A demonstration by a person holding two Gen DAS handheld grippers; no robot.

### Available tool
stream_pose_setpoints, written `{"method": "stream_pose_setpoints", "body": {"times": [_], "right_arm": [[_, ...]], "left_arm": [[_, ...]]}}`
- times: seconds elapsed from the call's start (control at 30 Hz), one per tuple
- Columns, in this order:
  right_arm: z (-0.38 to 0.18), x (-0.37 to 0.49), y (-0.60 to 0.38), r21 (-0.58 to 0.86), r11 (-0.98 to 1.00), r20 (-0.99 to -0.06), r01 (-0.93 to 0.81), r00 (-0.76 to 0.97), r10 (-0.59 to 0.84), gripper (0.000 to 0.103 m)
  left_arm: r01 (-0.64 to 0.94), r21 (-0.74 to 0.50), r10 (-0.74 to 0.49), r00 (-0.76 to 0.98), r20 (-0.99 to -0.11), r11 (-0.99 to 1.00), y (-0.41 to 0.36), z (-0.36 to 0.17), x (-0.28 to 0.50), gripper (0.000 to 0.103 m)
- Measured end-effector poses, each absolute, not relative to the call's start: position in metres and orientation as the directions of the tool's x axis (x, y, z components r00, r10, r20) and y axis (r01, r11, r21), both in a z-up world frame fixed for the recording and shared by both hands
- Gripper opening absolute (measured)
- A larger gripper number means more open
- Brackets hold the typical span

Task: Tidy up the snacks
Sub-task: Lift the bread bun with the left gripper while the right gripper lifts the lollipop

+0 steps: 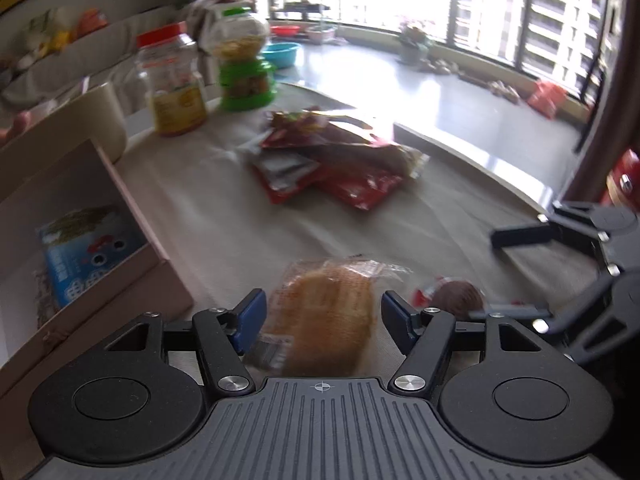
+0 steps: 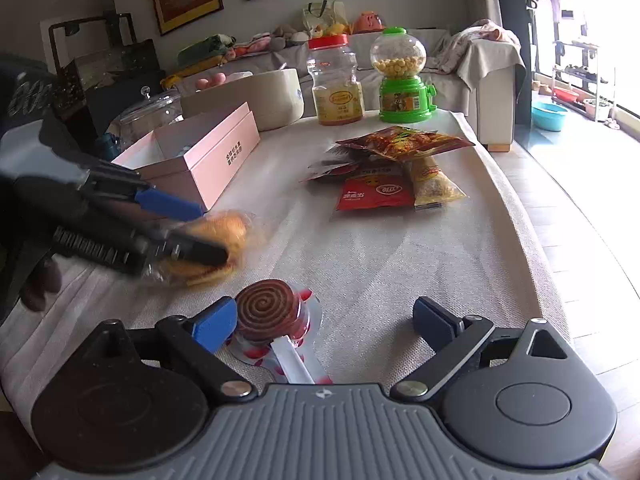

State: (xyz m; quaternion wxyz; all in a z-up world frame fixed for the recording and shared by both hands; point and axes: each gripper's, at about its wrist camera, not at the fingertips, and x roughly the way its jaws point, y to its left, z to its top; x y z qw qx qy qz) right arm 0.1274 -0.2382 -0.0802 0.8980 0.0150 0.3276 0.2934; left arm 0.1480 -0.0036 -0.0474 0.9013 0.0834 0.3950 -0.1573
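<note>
Golden wrapped bread (image 1: 328, 312) lay near the table's (image 2: 360, 248) near edge between the wide-open left gripper (image 1: 323, 318), unpinched. Just beside it, the spiral lollipop (image 2: 267, 312) sat inside the right gripper (image 2: 326, 326), jaws spread, one pad (image 2: 214, 326) touching it.

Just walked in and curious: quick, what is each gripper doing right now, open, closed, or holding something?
Left gripper: open, straddling the clear-wrapped golden bread roll, not squeezing it.
Right gripper: open, empty; the brown spiral candy roll sits by one pad.
</note>
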Motion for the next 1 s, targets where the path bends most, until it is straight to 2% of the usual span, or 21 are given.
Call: {"method": "stream_pose_setpoints", "body": {"times": [0.23,0.37,0.63,0.7,0.83,0.9,1.0], "right_arm": [[-0.08,0.127,-0.238,0.219,0.827,-0.58,-0.518,0.612,0.537,0.096],[-0.08,0.127,-0.238,0.22,0.826,-0.58,-0.519,0.612,0.538,0.097],[-0.081,0.129,-0.238,0.218,0.819,-0.584,-0.531,0.601,0.545,0.099],[-0.08,0.131,-0.239,0.235,0.81,-0.586,-0.537,0.587,0.559,0.103],[-0.079,0.134,-0.237,0.23,0.801,-0.606,-0.553,0.562,0.563,0.103],[-0.079,0.132,-0.23,0.173,0.797,-0.63,-0.579,0.557,0.542,0.103],[-0.081,0.125,-0.217,0.07,0.792,-0.658,-0.606,0.569,0.493,0.103]], "left_arm": [[0.291,-0.11,-0.267,0.58,-0.769,0.95,0.013,-0.065,0.173,0.071],[0.282,-0.125,-0.273,0.582,-0.766,0.951,0.013,-0.065,0.173,0.071],[0.173,-0.197,-0.262,0.614,-0.745,0.965,0.025,-0.062,0.131,0.064],[0.136,-0.221,-0.257,0.61,-0.749,0.966,0.031,-0.06,0.113,0.063],[0.031,-0.166,-0.148,0.632,-0.761,0.986,0.04,-0.057,0.079,0.062],[-0.039,-0.12,-0.066,0.649,-0.758,0.992,0.048,-0.058,0.067,0.062],[-0.079,-0.147,-0.056,0.672,-0.739,0.986,0.054,-0.061,0.057,0.063]]}}
